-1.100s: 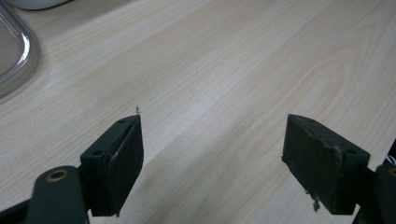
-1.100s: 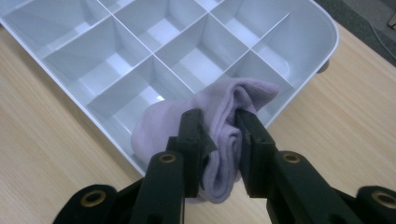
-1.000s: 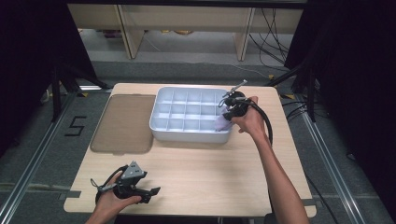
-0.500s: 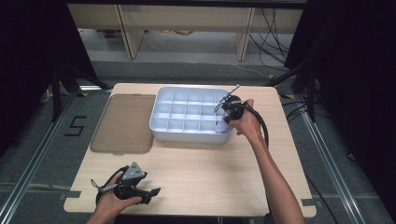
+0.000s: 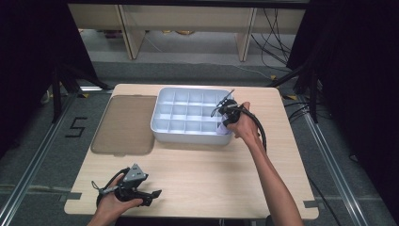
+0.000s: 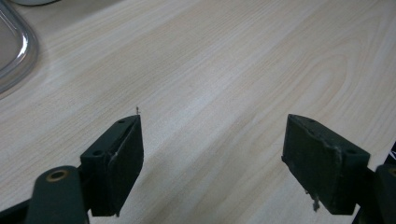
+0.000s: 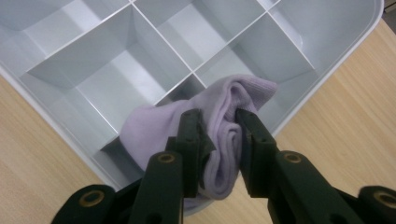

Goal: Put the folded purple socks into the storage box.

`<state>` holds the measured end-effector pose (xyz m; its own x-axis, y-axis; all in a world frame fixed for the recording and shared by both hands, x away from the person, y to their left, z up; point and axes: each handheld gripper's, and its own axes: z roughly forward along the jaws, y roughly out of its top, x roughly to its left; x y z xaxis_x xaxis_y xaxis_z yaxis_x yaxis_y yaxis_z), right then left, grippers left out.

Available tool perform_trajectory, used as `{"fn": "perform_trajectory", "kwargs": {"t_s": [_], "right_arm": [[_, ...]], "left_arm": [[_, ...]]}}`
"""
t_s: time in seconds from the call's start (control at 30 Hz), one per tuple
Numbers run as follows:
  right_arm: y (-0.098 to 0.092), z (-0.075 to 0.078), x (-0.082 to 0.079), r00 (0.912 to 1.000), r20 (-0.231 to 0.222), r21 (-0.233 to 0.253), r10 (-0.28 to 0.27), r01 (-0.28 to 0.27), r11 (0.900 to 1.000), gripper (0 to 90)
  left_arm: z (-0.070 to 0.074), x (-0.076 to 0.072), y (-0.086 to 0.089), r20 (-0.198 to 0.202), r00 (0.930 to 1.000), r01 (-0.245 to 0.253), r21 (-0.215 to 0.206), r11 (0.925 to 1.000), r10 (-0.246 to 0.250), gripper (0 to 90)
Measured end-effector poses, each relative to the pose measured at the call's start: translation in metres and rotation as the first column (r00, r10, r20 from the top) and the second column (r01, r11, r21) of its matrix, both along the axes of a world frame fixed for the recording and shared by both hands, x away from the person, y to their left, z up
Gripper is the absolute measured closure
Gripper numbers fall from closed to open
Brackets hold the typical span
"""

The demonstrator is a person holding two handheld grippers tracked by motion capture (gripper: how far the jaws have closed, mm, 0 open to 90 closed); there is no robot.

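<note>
Pinching a lilac sock (image 7: pixel 219 135) w/ jaws clenched, R gripper (image 7: pixel 219 140) hangs it over the tray's (image 5: pixel 162 129) near-right corner cell, prob. to drop it in, while L gripper (image 6: pixel 212 154) idles w/ jaws apart over table (image 6: pixel 233 60).

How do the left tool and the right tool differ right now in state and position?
The left tool is open with nothing between its jaws; the right tool is shut on a folded lilac sock. The left tool sits low over bare table at the near edge, while the right tool is at the near right corner of the white divided tray. Both have black jaws and are hand-held.
</note>
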<state>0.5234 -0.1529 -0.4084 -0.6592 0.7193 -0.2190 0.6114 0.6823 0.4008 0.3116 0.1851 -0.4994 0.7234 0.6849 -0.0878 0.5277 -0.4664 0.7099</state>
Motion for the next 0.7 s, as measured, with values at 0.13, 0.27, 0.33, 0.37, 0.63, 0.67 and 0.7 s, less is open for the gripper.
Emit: {"fn": "perform_trajectory", "kwargs": {"t_s": [0.13,0.27,0.33,0.37,0.63,0.67,0.7], "right_arm": [[0.000,-0.006,0.000,1.0000,-0.007,0.003,0.003,-0.003,1.000,72.7],[0.000,-0.015,0.000,0.9996,-0.020,-0.002,0.018,-0.018,1.000,72.4],[0.001,-0.019,0.000,0.9993,-0.024,-0.001,0.028,-0.028,1.000,70.6],[0.001,-0.019,0.000,0.9993,-0.024,-0.001,0.028,-0.028,1.000,70.6],[-0.003,0.004,-0.004,0.9999,0.002,0.090,0.011,-0.011,0.996,70.1],[-0.005,0.006,-0.004,0.9999,0.007,0.088,0.013,-0.014,0.996,72.6],[-0.005,0.006,-0.004,0.9999,0.007,0.088,0.013,-0.014,0.996,72.6]], "left_arm": [[-0.001,0.001,0.000,0.000,1.0000,0.006,0.009,0.9999,-0.006,20.1],[0.000,0.000,0.000,-0.004,0.9998,0.017,0.011,0.9998,-0.017,20.1],[0.000,0.000,0.000,-0.002,0.9999,0.014,0.007,0.9999,-0.014,20.1],[0.000,0.000,0.000,-0.002,0.9999,0.014,0.007,0.9999,-0.014,20.1],[-0.001,-0.001,-0.001,-0.003,0.9999,0.010,-0.003,0.9999,-0.010,20.1],[-0.001,-0.001,-0.002,-0.014,0.9999,0.000,-0.010,0.9999,0.000,20.1],[-0.001,-0.001,-0.002,-0.014,0.9999,0.000,-0.010,0.9999,0.000,20.1]]}}
